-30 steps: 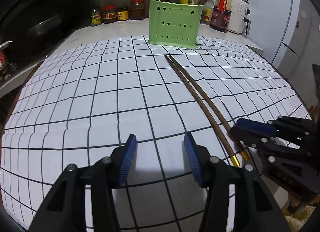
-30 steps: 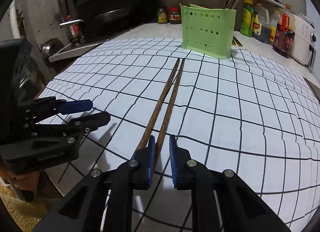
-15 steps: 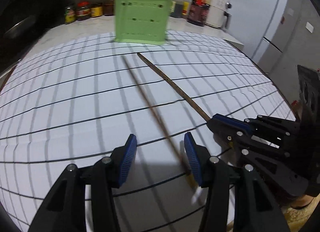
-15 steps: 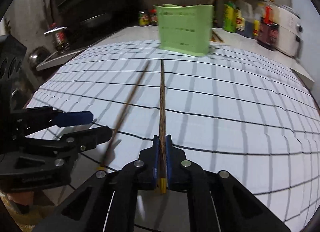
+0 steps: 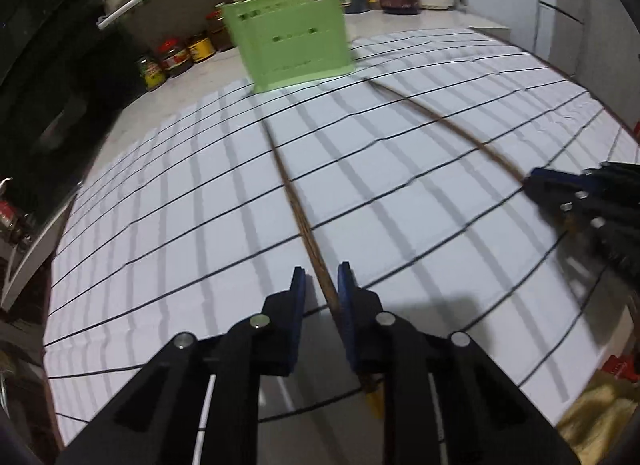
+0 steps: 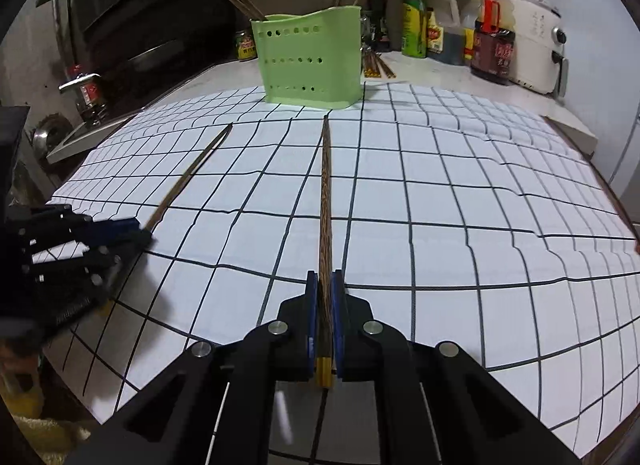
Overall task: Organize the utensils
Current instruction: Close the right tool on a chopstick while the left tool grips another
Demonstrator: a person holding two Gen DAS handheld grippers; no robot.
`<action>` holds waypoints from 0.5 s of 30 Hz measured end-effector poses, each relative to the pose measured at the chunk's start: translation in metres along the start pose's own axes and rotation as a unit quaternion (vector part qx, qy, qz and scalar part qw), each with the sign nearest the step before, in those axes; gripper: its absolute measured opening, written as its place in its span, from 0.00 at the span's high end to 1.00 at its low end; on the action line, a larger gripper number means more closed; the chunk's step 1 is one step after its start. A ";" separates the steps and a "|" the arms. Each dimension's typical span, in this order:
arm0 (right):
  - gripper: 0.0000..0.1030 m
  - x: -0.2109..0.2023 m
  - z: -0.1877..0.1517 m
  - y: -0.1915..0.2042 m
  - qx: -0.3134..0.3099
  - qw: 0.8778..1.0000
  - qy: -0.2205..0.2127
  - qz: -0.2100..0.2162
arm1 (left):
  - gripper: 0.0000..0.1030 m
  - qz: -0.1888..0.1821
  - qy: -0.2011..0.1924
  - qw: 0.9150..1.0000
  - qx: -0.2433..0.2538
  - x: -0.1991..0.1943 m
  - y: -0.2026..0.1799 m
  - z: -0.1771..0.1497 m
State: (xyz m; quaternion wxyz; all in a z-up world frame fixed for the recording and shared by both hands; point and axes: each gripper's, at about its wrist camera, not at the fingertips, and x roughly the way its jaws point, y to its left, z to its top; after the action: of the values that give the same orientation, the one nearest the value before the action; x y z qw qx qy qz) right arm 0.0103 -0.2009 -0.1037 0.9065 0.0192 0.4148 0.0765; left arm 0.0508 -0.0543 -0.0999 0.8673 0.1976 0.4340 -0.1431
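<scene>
Two long dark wooden chopsticks lie on the white grid mat. My right gripper (image 6: 326, 285) is shut on one chopstick (image 6: 325, 193), which points straight at the green perforated utensil holder (image 6: 310, 61); it also shows in the left wrist view (image 5: 448, 125). My left gripper (image 5: 321, 281) has its jaws narrowed around the other chopstick (image 5: 298, 213), which rests against the right pad with a gap to the left pad. That chopstick also shows in the right wrist view (image 6: 192, 173). The holder (image 5: 288, 49) holds several chopsticks.
Sauce bottles (image 6: 492, 49), jars (image 5: 172, 61) and a white appliance (image 6: 536, 49) stand behind the holder. More chopsticks (image 6: 376, 67) lie on the counter beside it. A stove and dark hood sit at the left. The mat's front edge is close under both grippers.
The right gripper has closed on one chopstick and swung it apart from the other. The left gripper has moved over the second chopstick and narrowed its jaws around it.
</scene>
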 end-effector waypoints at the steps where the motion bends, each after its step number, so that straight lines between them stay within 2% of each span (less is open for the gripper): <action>1: 0.89 0.000 0.000 -0.002 0.001 1.000 -0.002 0.008 | 0.84 0.004 0.001 1.000 -0.003 0.000 0.007 -0.002; 3: 0.87 -0.001 -0.001 -0.003 0.000 1.000 -0.003 0.017 | 0.83 0.005 0.002 1.000 -0.015 0.000 0.019 -0.006; 5: 0.82 -0.005 -0.006 -0.004 -0.004 0.999 -0.006 0.033 | 0.73 -0.021 -0.002 0.999 -0.042 -0.003 0.032 -0.014; 8: 0.79 -0.013 -0.015 0.000 -0.026 0.999 -0.013 0.035 | 0.66 -0.053 -0.011 0.995 -0.083 -0.010 0.044 -0.030; 12: 0.79 -0.023 -0.029 0.005 -0.042 0.999 -0.023 0.021 | 0.65 -0.068 -0.023 0.991 -0.109 -0.022 0.046 -0.046; 15: 0.79 -0.028 -0.035 0.008 -0.047 0.998 -0.028 0.009 | 0.65 -0.064 -0.032 0.991 -0.109 -0.026 0.046 -0.055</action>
State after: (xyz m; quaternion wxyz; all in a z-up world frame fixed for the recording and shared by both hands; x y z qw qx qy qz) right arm -0.0347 -0.1984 -0.1050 0.9168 -0.0171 0.3852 0.1036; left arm 0.0161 0.0140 -0.0988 0.8863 0.0686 0.4306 -0.1563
